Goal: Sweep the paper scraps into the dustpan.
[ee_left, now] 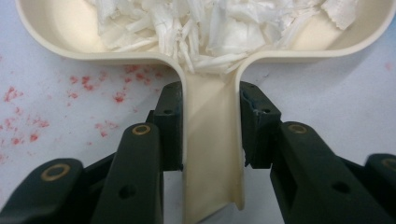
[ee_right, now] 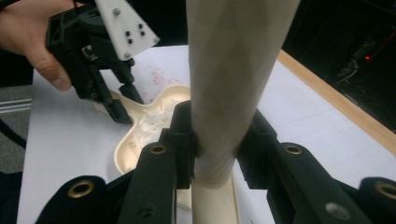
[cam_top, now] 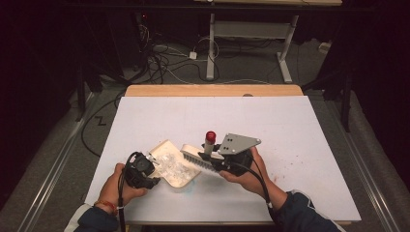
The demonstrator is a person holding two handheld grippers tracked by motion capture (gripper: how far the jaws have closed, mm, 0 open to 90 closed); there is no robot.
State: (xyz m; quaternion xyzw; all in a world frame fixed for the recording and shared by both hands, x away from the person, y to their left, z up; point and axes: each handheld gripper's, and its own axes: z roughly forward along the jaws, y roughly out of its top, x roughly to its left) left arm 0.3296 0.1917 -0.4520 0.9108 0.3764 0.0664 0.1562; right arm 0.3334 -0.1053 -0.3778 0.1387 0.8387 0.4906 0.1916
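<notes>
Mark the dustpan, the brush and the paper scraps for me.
dustpan [ee_left: 212, 154], left gripper view, on its handle between the jaws
brush [cam_top: 197, 158], high view, on the bristle row
paper scraps [ee_left: 210, 28], left gripper view, middle of the pile in the pan

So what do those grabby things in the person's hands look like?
Both are black. The left gripper and the right gripper each trail a black cable, and the right one carries a grey three-cornered plate with small holes. Brass-coloured rings sit in the jaws. The sleeves are dark blue, and a red-and-orange bracelet circles the left wrist.
</notes>
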